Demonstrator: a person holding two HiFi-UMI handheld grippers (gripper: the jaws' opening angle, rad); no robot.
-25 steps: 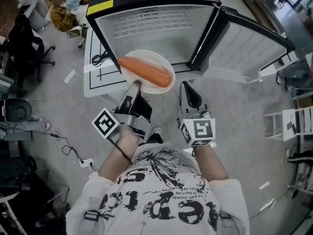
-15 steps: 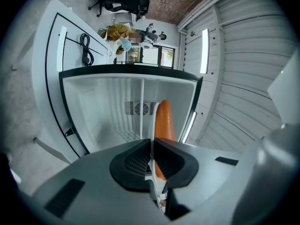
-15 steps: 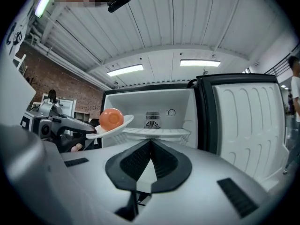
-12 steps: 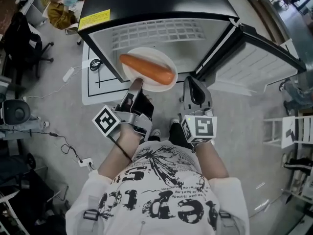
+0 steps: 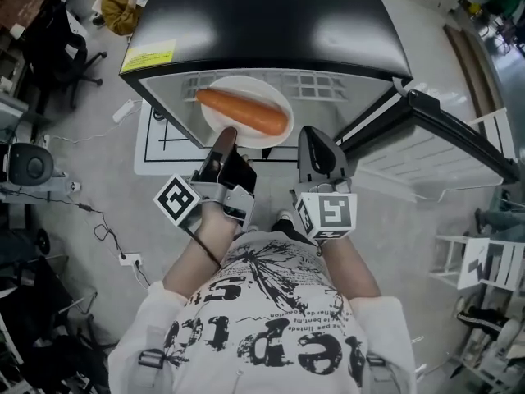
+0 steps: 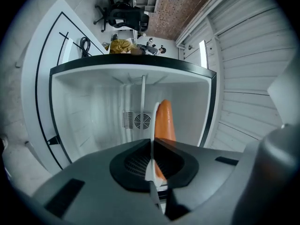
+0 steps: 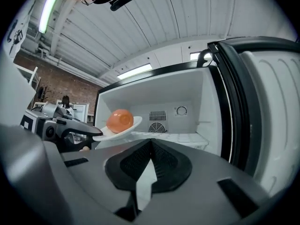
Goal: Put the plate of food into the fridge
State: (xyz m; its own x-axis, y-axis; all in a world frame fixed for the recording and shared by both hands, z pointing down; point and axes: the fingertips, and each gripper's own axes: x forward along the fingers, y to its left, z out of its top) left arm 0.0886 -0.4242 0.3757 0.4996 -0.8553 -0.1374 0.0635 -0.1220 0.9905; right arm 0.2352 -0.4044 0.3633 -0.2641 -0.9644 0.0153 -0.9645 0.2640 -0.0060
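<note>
At the fridge point(image 5: 262, 23) opening, plate point(image 5: 246, 87) moved closer

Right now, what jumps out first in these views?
A long orange food item lies on a white plate at the mouth of the open fridge, in the upper middle of the head view. The left gripper is shut on the plate's near rim. The fridge door stands open to the right.
</note>
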